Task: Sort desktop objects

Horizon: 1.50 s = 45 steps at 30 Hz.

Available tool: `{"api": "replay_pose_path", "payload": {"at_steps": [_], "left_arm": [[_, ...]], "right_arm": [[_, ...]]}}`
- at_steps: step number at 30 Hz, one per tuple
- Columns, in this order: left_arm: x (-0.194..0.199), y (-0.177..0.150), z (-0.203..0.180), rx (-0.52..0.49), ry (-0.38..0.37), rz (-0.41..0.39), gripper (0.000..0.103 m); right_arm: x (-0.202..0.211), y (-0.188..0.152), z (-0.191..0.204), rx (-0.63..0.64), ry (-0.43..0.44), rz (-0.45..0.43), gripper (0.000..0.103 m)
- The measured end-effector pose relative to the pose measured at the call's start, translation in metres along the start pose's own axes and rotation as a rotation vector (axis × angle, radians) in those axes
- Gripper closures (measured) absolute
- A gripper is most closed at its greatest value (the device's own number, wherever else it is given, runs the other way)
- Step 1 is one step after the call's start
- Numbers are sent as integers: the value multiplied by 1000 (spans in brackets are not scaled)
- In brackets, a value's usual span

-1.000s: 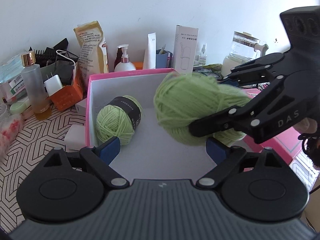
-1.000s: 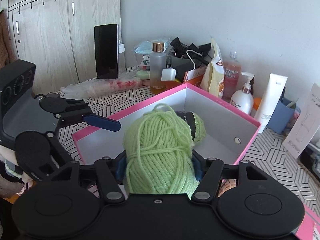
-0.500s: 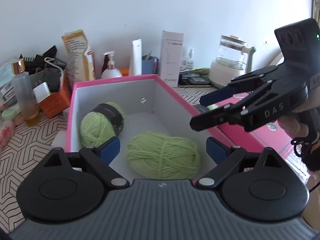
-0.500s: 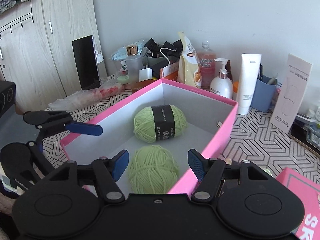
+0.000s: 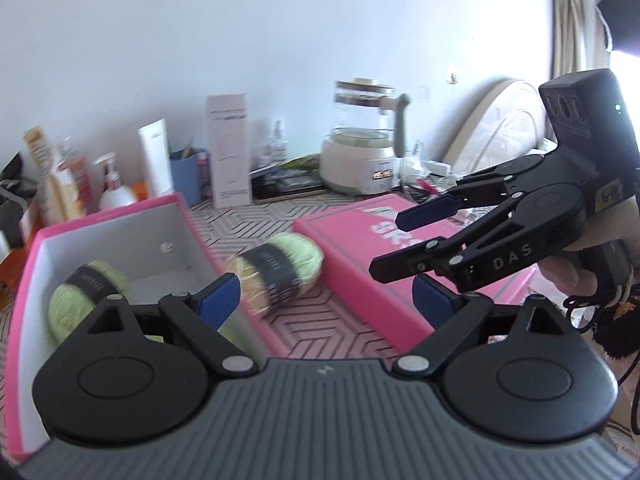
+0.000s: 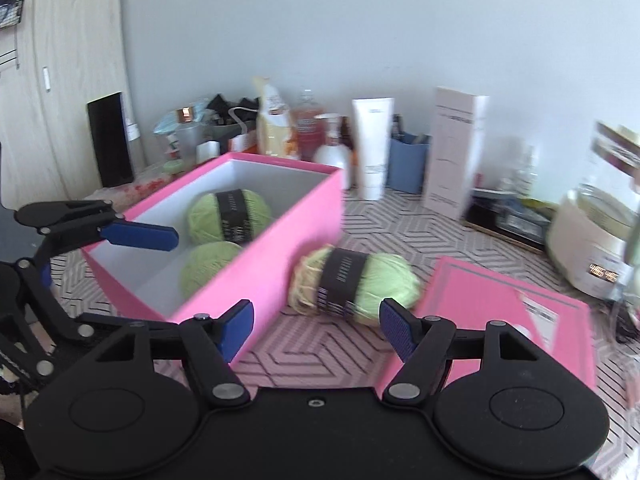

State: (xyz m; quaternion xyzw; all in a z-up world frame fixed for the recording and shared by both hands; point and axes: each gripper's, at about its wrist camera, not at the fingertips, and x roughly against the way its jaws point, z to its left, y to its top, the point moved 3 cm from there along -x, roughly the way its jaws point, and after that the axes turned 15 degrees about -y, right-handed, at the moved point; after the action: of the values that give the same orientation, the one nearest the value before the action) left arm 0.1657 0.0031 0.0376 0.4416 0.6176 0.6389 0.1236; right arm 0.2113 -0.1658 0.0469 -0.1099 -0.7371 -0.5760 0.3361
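At the left, the pink box [image 6: 256, 268] sits open with two green yarn balls [image 6: 228, 216] inside, and the left gripper [image 5: 324, 300] hovers over its near wall, jaws spread wide and empty. Just right of the box, the third yarn ball [image 6: 352, 284] lies on its side on the patterned desk [image 6: 320, 364], in the narrow lane between the box wall and the pink lid [image 6: 504, 320]. The right gripper [image 6: 316, 328] faces it with nothing between its jaws, which are opening. To grip well, it likely should close across the black paper band, where the skein looks firmest, not on the loose frayed end. Room is tight either side, so one finger needs to slip along the box wall; lifting straight up looks clearest, with bottles and a kettle [image 5: 360, 160] crowding the back
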Motion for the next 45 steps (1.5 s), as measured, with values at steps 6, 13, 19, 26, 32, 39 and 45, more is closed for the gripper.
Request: {"api": "replay_pose_path", "payload": {"at_steps": [6, 13, 19, 26, 32, 39, 45], "left_arm": [[-49, 11, -36, -63, -23, 48, 12], [-94, 24, -30, -31, 131, 53, 13], [-127, 31, 22, 263, 280, 66, 12], [-161, 27, 56, 296, 454, 134, 10], [-176, 23, 66, 312, 477, 149, 13], [-181, 24, 63, 220, 521, 146, 60], [-183, 25, 66, 270, 521, 141, 46]], "right_arm": [[17, -24, -44, -38, -117, -18, 28], [19, -49, -90, -125, -139, -37, 28], [9, -53, -105, -171, -71, -98, 28], [0, -51, -122, -203, 0, -139, 28], [1, -60, -138, -224, 9, -151, 27], [0, -73, -147, -269, 24, -154, 27], [1, -75, -147, -277, 24, -153, 27]]}}
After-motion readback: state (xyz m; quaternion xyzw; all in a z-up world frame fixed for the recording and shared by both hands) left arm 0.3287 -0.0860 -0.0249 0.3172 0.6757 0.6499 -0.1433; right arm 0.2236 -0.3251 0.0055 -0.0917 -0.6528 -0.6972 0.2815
